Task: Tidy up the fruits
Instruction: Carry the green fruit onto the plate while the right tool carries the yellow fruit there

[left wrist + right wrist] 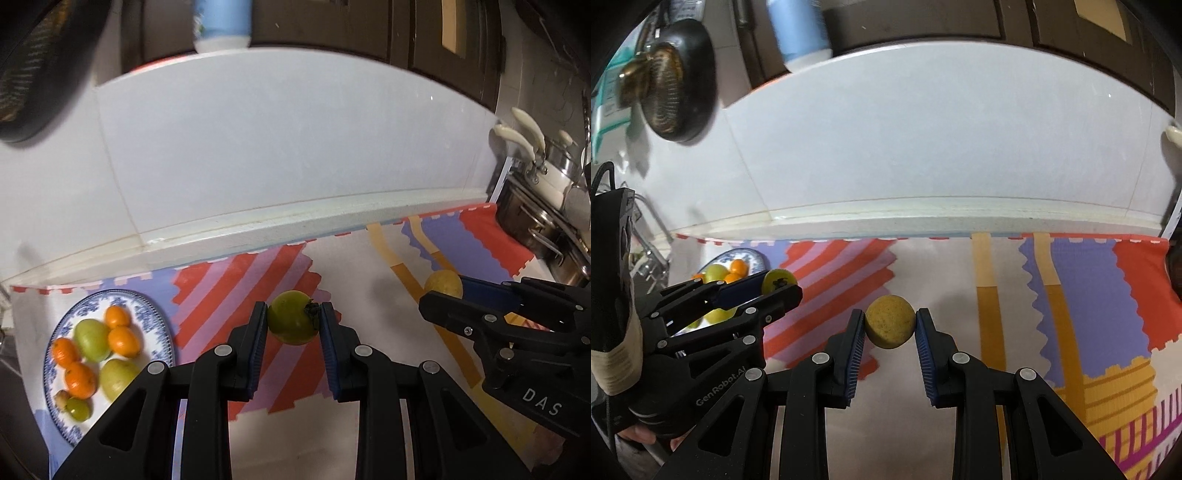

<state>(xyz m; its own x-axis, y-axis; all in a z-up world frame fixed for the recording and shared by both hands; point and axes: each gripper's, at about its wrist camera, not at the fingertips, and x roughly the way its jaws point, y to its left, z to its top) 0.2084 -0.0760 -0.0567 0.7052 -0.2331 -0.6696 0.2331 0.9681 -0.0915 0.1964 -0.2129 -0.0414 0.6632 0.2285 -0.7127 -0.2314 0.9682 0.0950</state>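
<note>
Reading "DAS" in white on the black body of the right claw (445,295) at the right edge of the left wrist view, and "GenRobot.AI" on the body of the left claw (775,286) at lower left of the right wrist view.

Lying across the surface: a patterned mat (221,291) in red and lilac stripes, purple blocks and yellow bands, running back to a white ledge below a white tiled wall (277,147). Hanging at upper left of the right wrist view: a dark round strainer (677,96). Standing blurred at top centre of both views: a pale blue container (221,22). Crowding the right edge of the left wrist view: steel pots with cream handles (532,147).

Clamping the left claw (293,317) on a green fruit (291,317), both blue pads pressing its sides, dark stem end pointing to the right pad, so the stem axis running across the frame, left to right. Holding it at frame centre over the striped mat.

Closing the right claw (890,326) on a yellow fruit (890,326), round with a speckled skin, both pads touching its sides, no stem showing, so no telling which way pointing.

Sitting at lower left of the left wrist view: a blue-and-white plate (155,310) carrying orange fruits (123,341) and green fruits (90,339).
</note>
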